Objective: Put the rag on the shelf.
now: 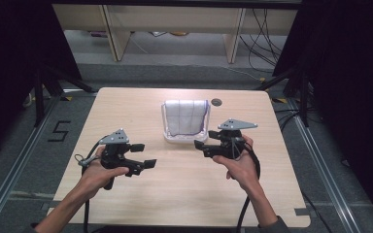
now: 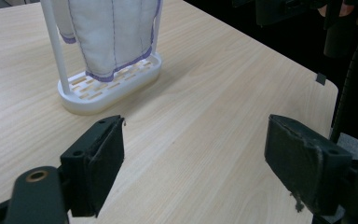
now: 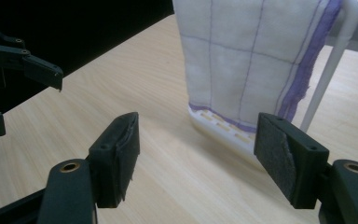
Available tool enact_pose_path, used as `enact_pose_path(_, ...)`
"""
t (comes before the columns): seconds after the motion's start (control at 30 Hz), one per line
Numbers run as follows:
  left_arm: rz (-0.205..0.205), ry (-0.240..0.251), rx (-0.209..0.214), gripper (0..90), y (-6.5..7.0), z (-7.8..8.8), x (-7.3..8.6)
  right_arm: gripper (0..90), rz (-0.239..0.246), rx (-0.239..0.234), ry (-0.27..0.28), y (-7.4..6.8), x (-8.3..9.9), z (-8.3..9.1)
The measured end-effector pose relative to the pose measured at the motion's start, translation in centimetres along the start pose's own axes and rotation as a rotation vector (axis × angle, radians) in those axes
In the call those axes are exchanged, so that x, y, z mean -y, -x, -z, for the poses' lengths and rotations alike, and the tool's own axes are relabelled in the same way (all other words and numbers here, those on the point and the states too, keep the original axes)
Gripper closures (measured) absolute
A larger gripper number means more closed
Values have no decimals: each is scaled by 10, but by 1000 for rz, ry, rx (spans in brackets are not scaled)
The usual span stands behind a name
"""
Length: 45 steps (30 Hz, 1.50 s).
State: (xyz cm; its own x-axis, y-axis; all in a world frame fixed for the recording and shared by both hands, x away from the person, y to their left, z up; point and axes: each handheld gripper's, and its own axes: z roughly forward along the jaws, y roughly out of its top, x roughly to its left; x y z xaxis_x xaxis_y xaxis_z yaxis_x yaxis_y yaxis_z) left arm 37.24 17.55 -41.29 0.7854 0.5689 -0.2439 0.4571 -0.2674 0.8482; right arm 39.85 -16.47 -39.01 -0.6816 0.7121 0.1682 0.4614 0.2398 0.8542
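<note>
High view shows both hands over the desk (image 1: 175, 194), left gripper (image 1: 143, 156) and right gripper (image 1: 202, 148) near the rack (image 1: 184, 137), fingers wide, nothing between them; the gripper views add the rack's slotted base. White cloth (image 3: 242, 60), thin purple grid lines, purple edge stripe, hangs inside the white wire rack, far-centre of the desk.
</note>
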Motion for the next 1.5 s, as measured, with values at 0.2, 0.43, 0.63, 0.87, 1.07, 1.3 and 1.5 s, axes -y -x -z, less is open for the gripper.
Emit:
enact_pose_path(0.2, 6, -9, -4, 193, -2, 1, 13, 323, -10, 0, -26, -7, 8, -3)
enact_pose_path(0.43, 2, -27, -15, 192, 1, -2, 26, 324, -13, -4, -40, -10, 21, -7)
enact_pose_path(0.63, -19, -16, -4, 192, 5, -4, 34, 323, 8, -10, -46, -11, 28, -11)
enact_pose_path(0.87, -29, -42, 5, 194, 10, 1, 46, 322, -27, -19, -60, -19, 40, -9)
enact_pose_path(1.07, -37, -51, 9, 197, 15, 2, 55, 321, -19, -6, -67, -18, 53, -6)
enact_pose_path(1.3, -36, -57, 15, 190, 21, 1, 71, 320, -22, 9, -98, -22, 70, -6)
enact_pose_path(1.5, -54, -66, 4, 161, 25, 2, 82, 284, -9, -9, -114, -24, 84, -5)
